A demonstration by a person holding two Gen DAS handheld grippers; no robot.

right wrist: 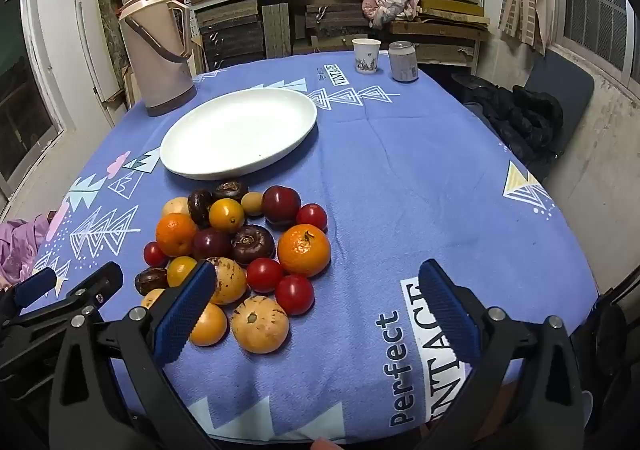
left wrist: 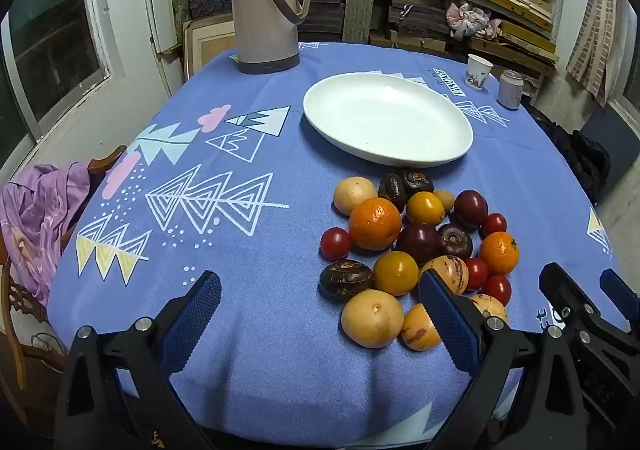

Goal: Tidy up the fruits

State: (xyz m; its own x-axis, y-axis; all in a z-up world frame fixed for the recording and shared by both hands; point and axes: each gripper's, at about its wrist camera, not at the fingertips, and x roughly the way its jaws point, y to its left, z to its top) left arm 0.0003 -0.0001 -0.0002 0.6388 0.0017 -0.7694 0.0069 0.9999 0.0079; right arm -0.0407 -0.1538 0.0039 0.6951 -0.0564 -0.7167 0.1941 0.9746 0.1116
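Both pairs of blue-padded fingers stand wide apart with nothing between them: the left gripper [left wrist: 320, 314] hovers low over the near edge of the blue patterned tablecloth [left wrist: 240, 370], and the right gripper [right wrist: 316, 310] hangs beside it, also seen at the right edge of the left wrist view.

Between the two grippers and just ahead of them lies the loose pile of mixed fruits [right wrist: 240, 250], all touching or nearly touching on the cloth. It holds two bright orange mandarins [right wrist: 304, 250], several small red cherry tomatoes [right wrist: 294, 294], dark purple plums [right wrist: 281, 205], brown-black water chestnuts [right wrist: 253, 245], smooth yellow-orange round fruits [right wrist: 226, 215] and pale speckled yellow melons [right wrist: 260, 324]. The left gripper's right finger pad [left wrist: 448, 322] overlaps the near side of the pile in its own view.

Just beyond the pile sits the empty white oval plate [left wrist: 388, 118], close to the farthest fruits but apart from them. Behind it, at the far left, stands a tall beige thermos flask with a brown handle [left wrist: 266, 6]. At the far right edge are a small printed paper cup [right wrist: 366, 56] and a grey drinks can [right wrist: 403, 62], side by side.
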